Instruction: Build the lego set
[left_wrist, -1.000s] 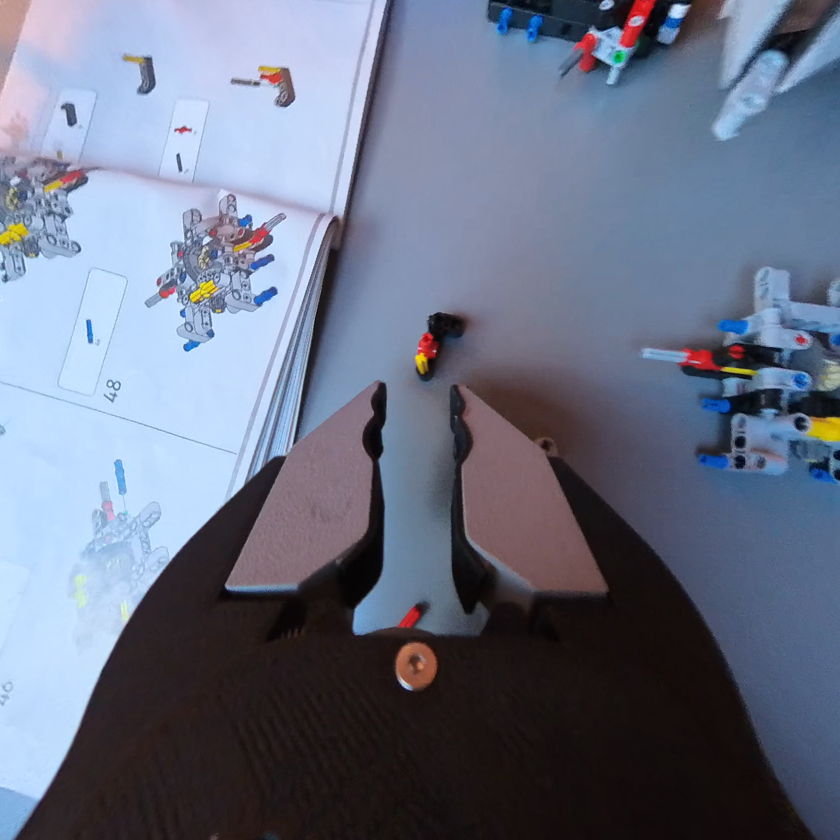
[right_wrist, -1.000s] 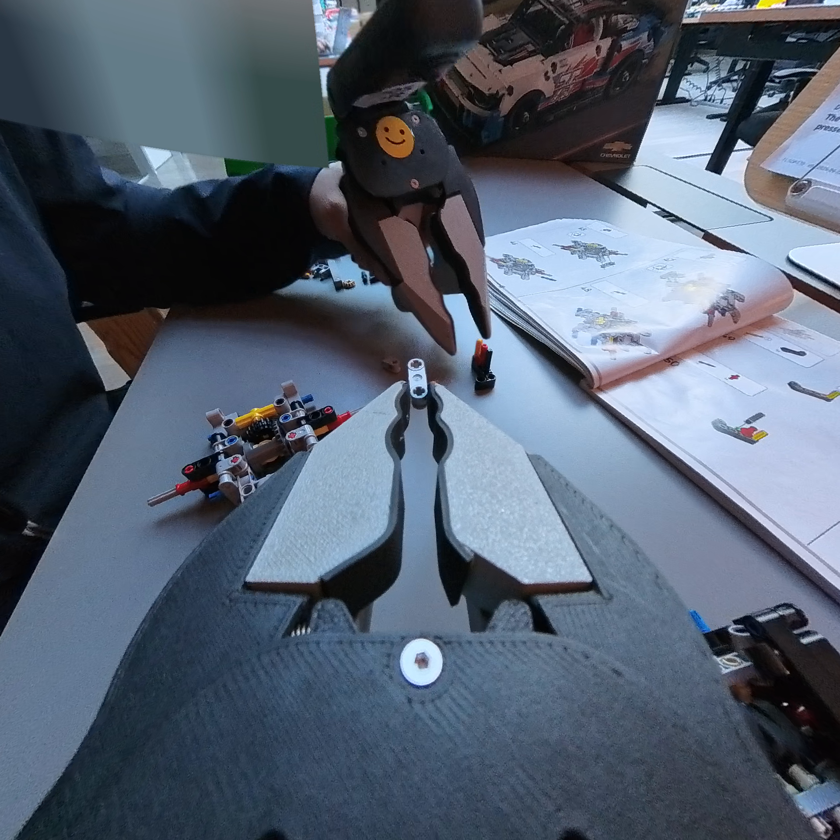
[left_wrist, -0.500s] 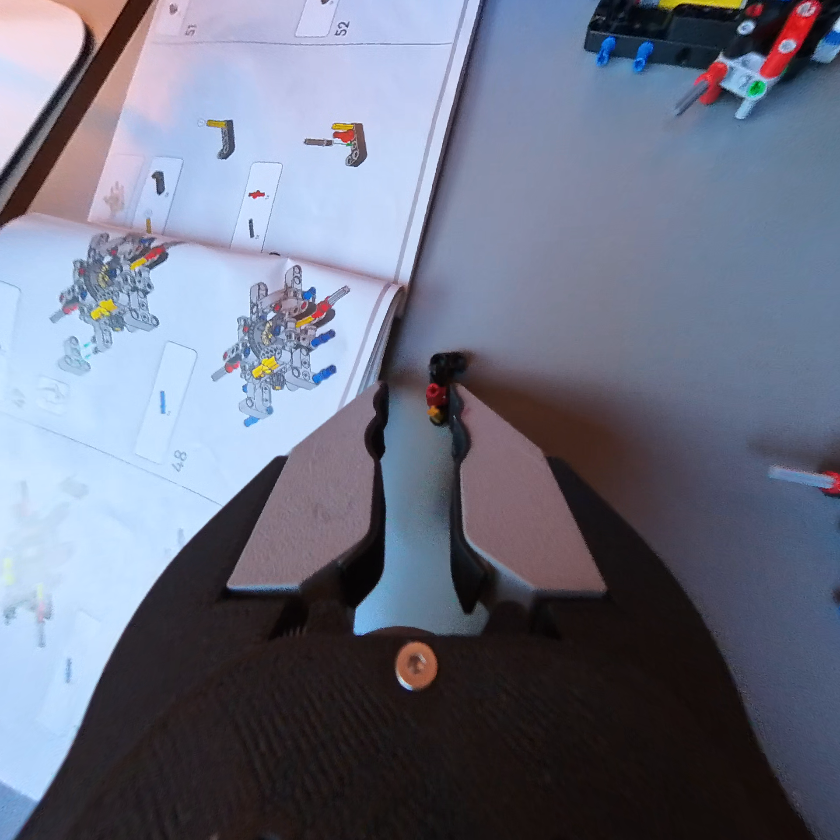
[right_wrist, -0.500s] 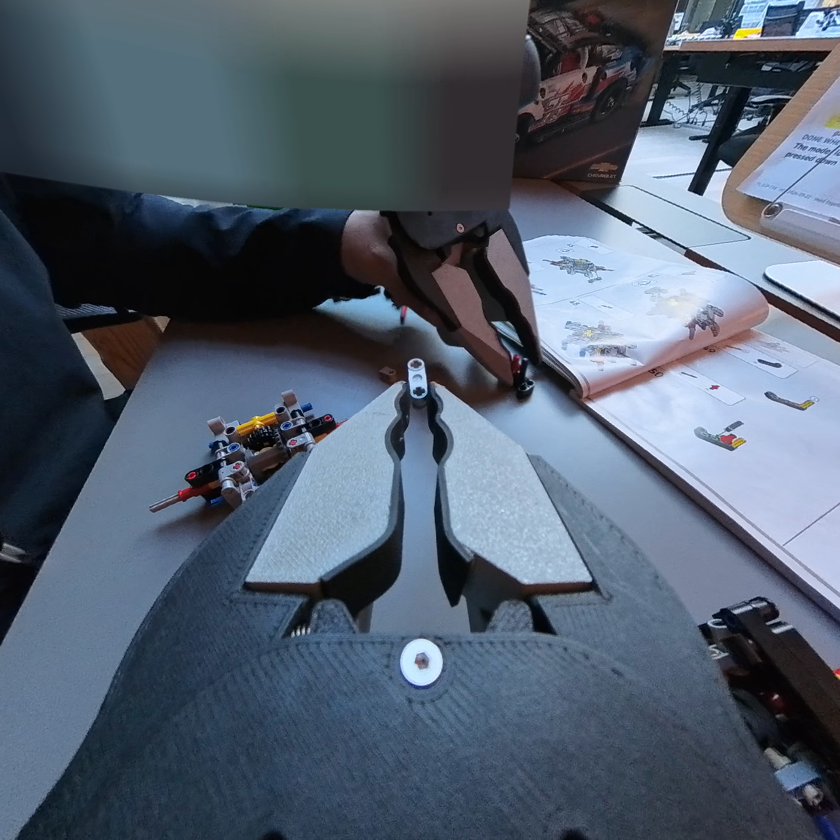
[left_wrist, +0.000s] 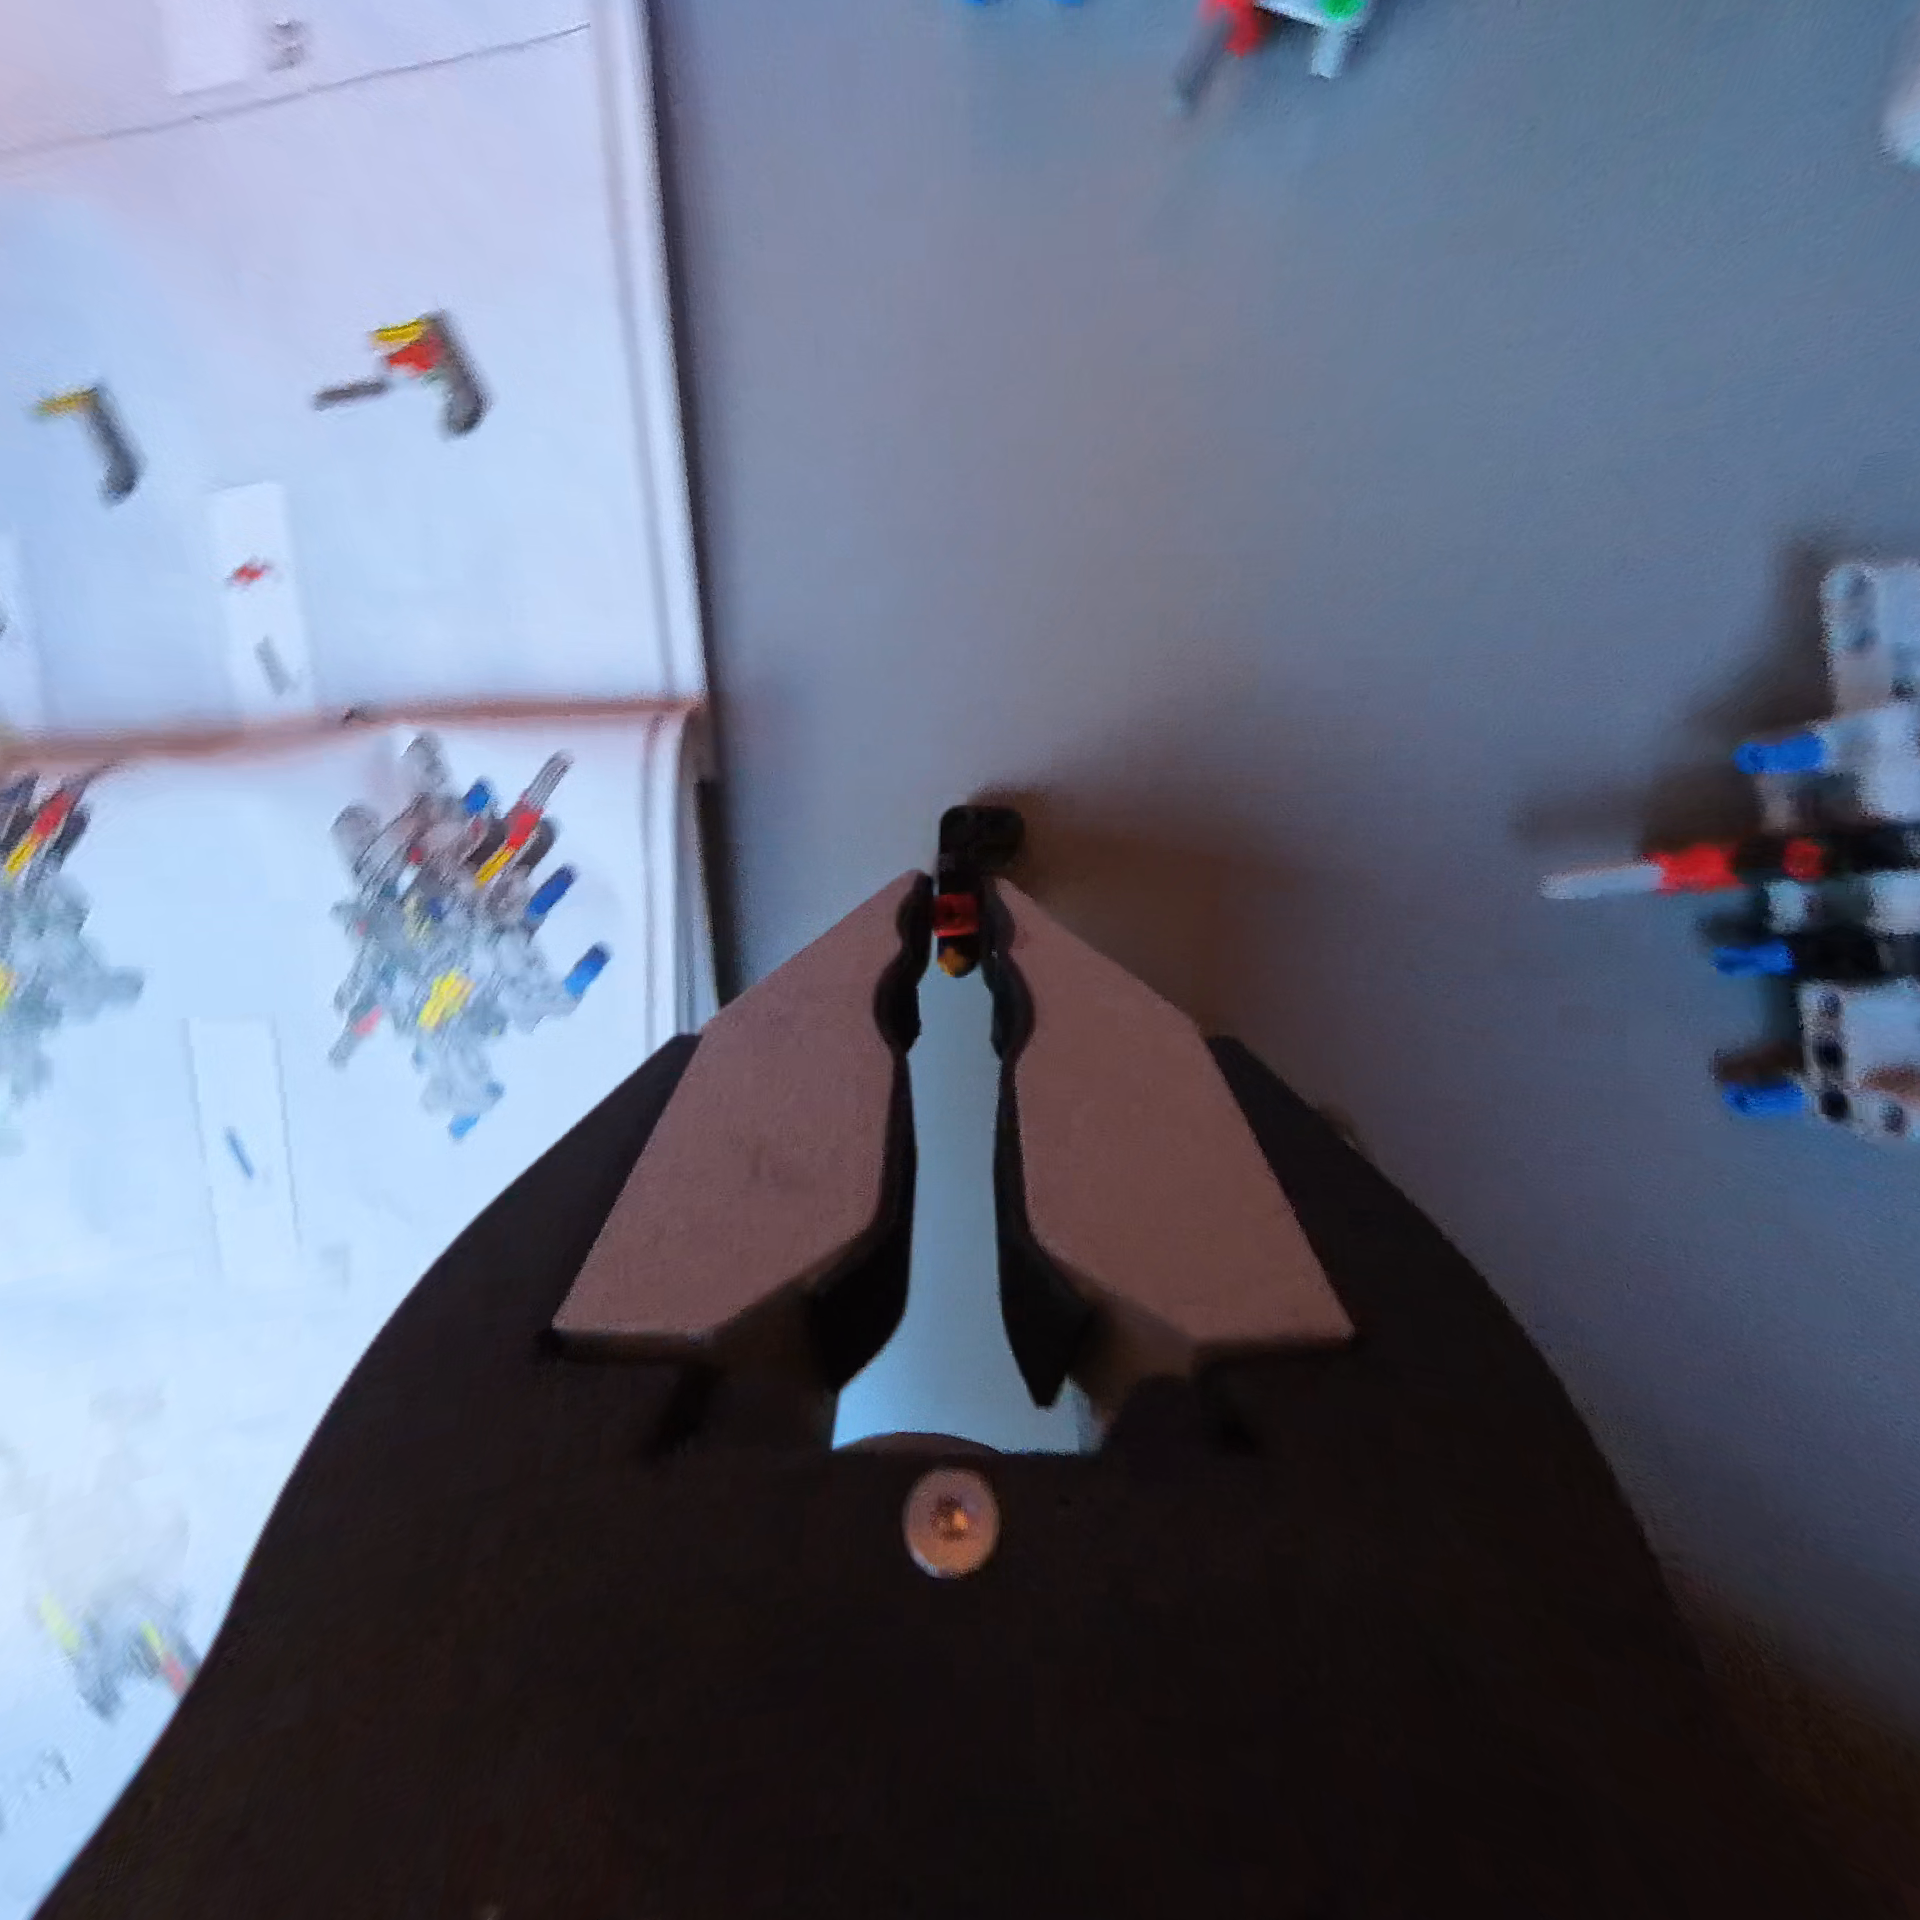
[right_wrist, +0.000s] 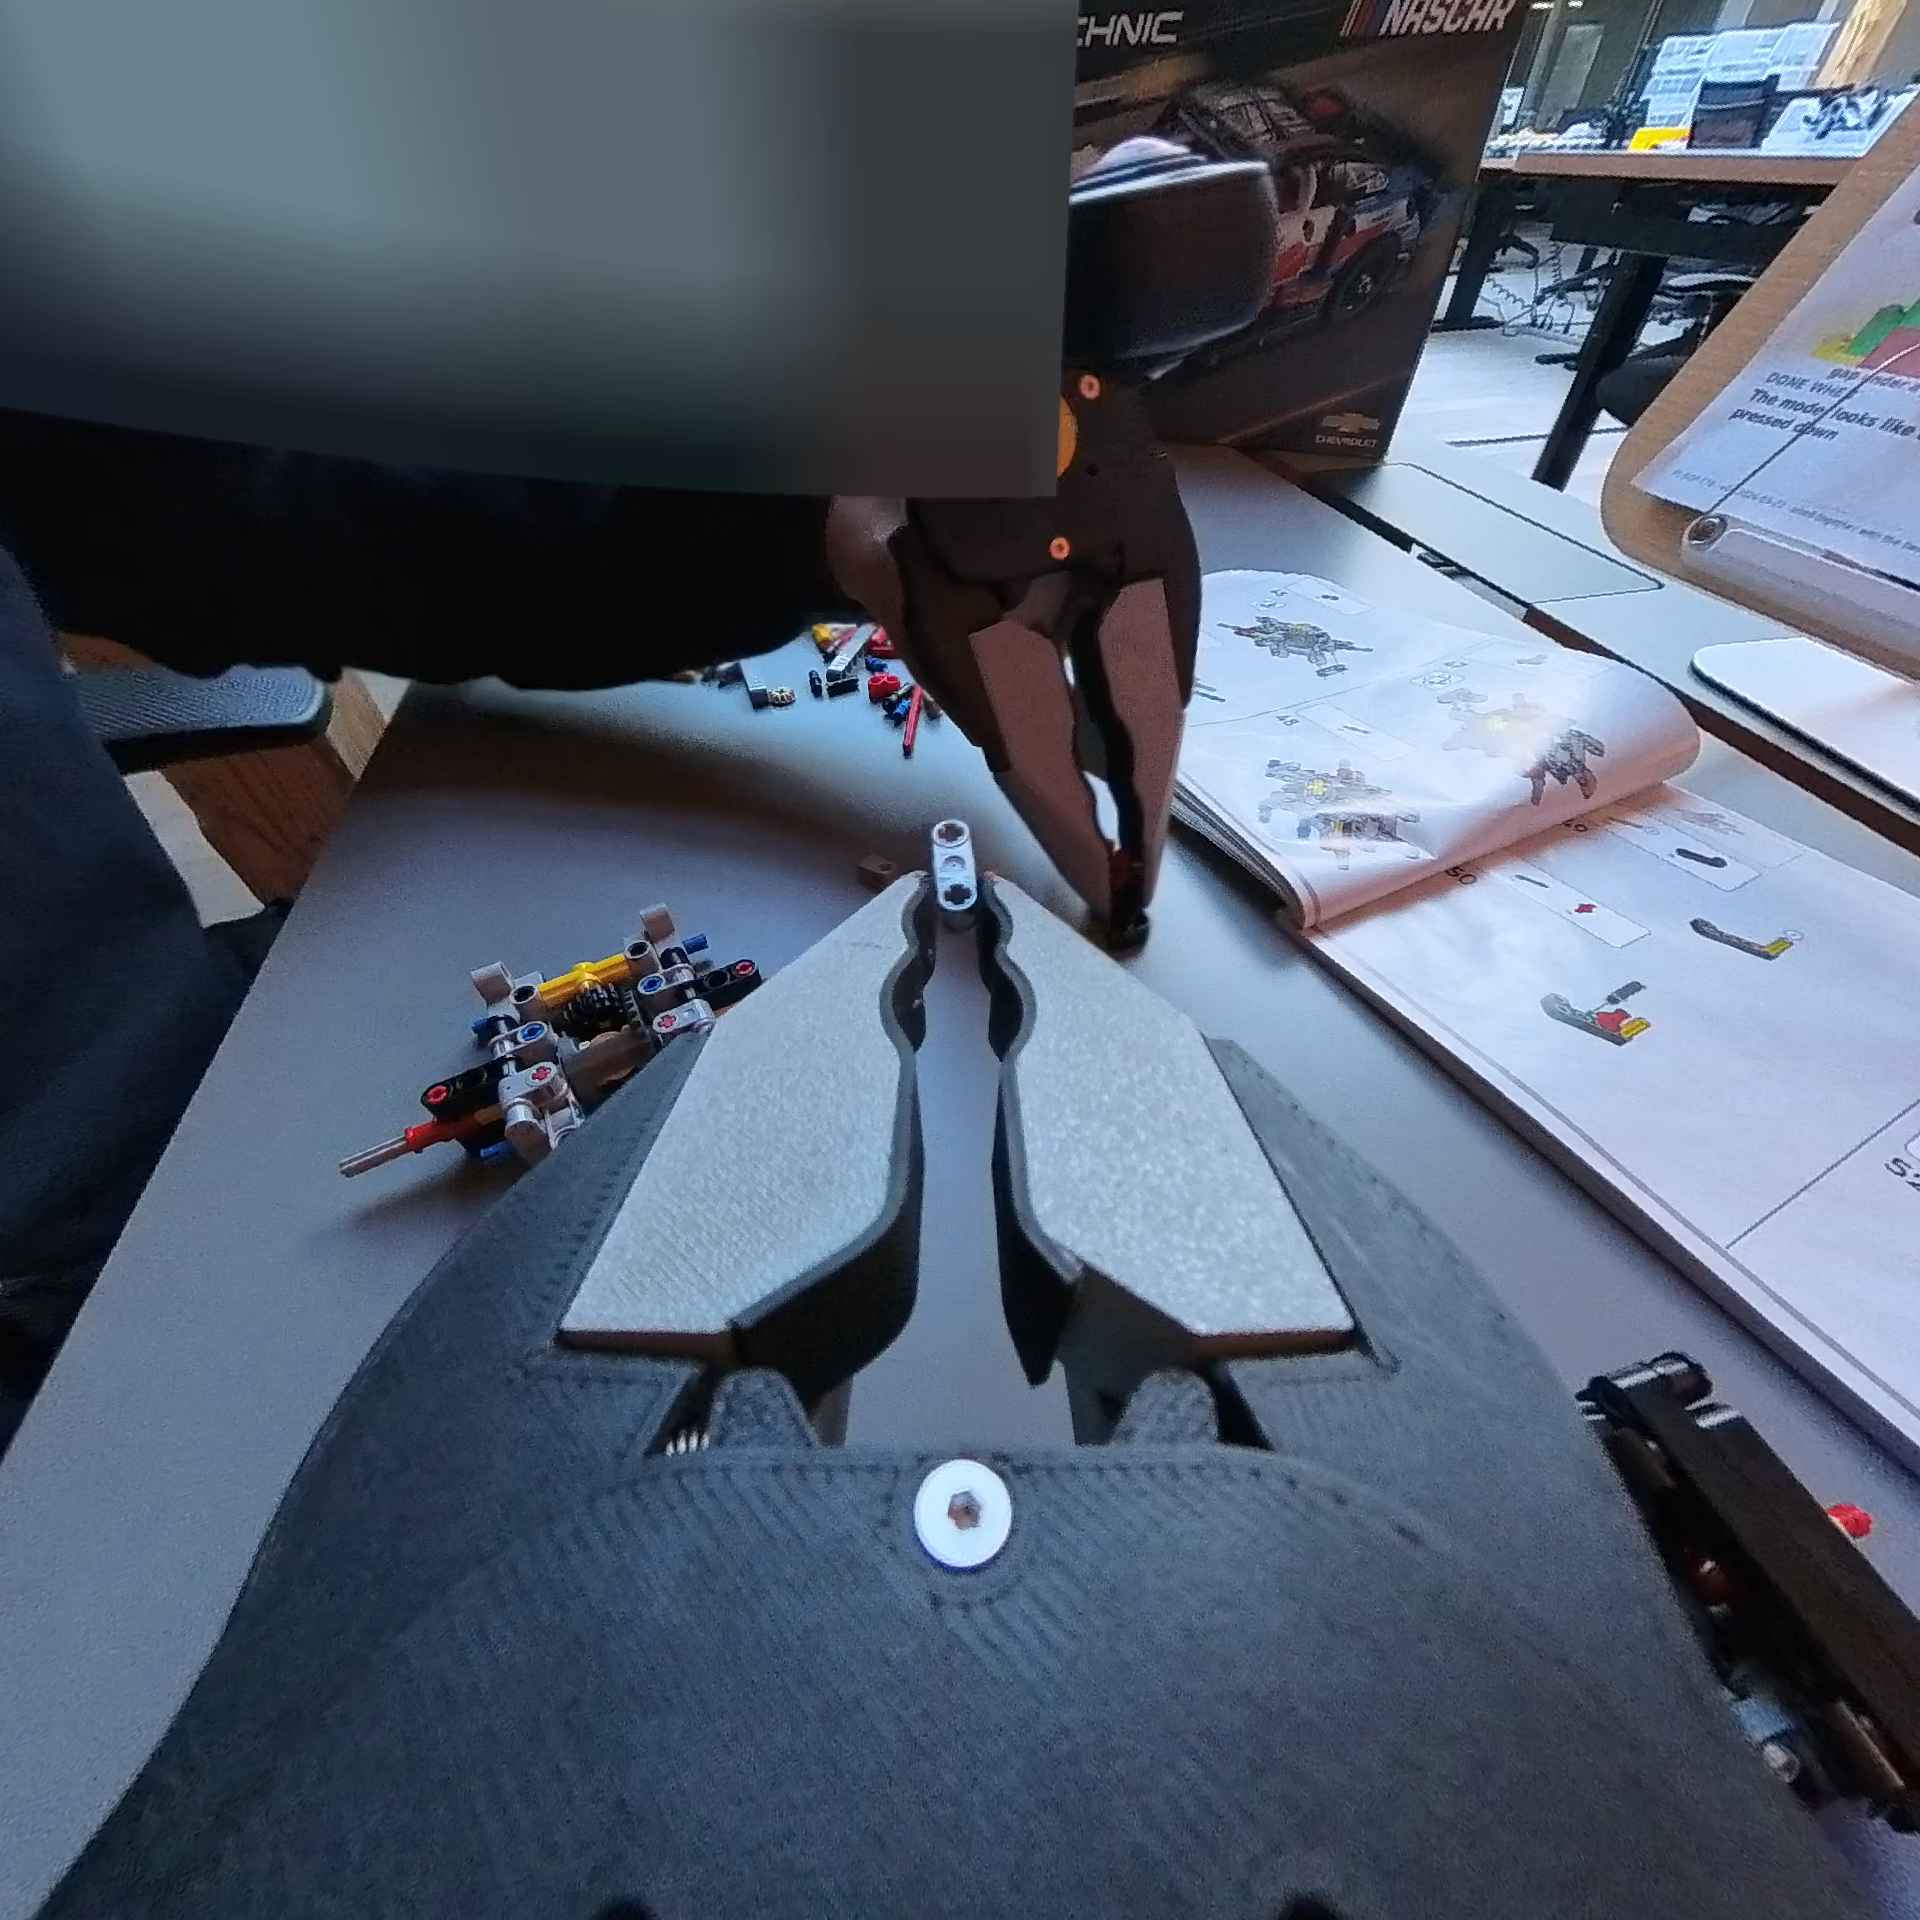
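My left gripper (left_wrist: 956, 914) is shut on a small black piece with red and yellow bits (left_wrist: 961, 894) that stands on the grey table (left_wrist: 1247, 468) beside the open instruction booklet (left_wrist: 343, 520). In the right wrist view the left gripper (right_wrist: 1117, 894) points down at the table with its tips closed on that piece (right_wrist: 1124, 909). My right gripper (right_wrist: 956, 899) is shut on a small light grey beam with holes (right_wrist: 954, 868) and holds it upright above the table.
A part-built grey, black and yellow assembly (right_wrist: 582, 1049) lies left of my right gripper; it also shows in the left wrist view (left_wrist: 1829, 935). Loose small parts (right_wrist: 852, 686) lie farther back. A box with a car picture (right_wrist: 1299, 229) stands behind. A person's dark sleeve (right_wrist: 416, 561) reaches across. The left gripper's tips are roughly 12 centimetres from the right gripper's.
My left gripper came down over the small black piece and its fingers closed on it. My right gripper has kept still with the grey beam.
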